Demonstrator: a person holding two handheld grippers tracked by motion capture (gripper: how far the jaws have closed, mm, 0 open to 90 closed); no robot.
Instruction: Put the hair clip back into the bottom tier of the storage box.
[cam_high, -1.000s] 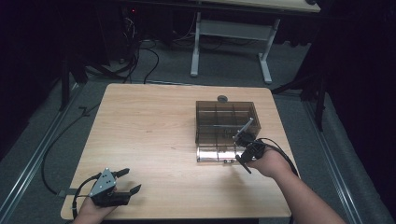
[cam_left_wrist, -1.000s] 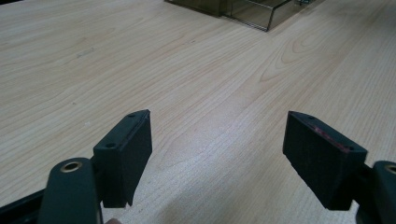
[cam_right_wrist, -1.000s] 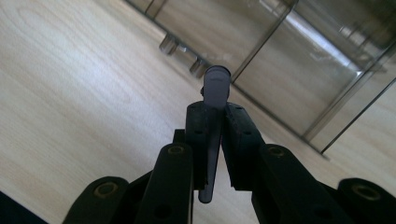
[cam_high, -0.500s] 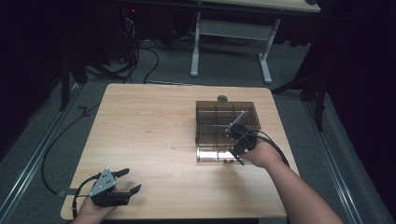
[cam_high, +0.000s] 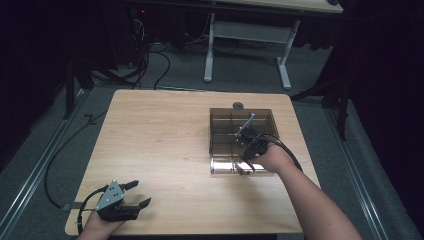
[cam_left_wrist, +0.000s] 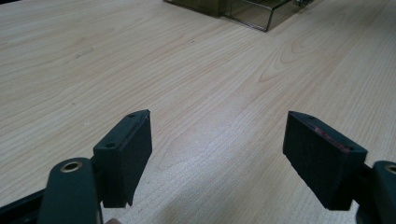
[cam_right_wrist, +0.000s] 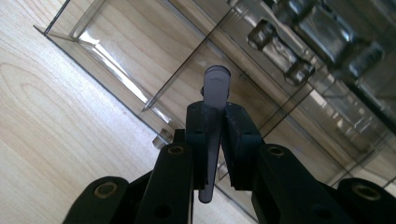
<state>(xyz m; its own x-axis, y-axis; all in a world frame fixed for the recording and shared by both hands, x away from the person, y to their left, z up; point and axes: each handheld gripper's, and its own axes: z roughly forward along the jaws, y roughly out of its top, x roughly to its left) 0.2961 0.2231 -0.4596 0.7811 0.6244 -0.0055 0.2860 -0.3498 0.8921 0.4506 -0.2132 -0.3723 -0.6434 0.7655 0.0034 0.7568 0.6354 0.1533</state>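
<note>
I was partway through carrying a small part to the compartment box (cam_high: 227, 131), a smoky clear organiser with thin dividers near the table's far right corner. My right gripper (cam_right_wrist: 215, 122) had its jaws clamped on a slim translucent grey stick (cam_right_wrist: 215, 88), its rounded tip poking out beyond the pads and its tail running back between them. In the high view that gripper (cam_high: 248, 134) hung over the box's near half, above the divided cells. As I judged it, the next move called for lining the stick up with one cell, lowering it between the dividers and only then easing the jaws apart; the walls looked thin enough to snag. The box's far cells held shiny, wrapped-looking items I couldn't identify. My left gripper (cam_left_wrist: 217, 156), well away from the box at the table's near left corner, sat with jaws wide apart on nothing, over bare table (cam_left_wrist: 187, 70).
</note>
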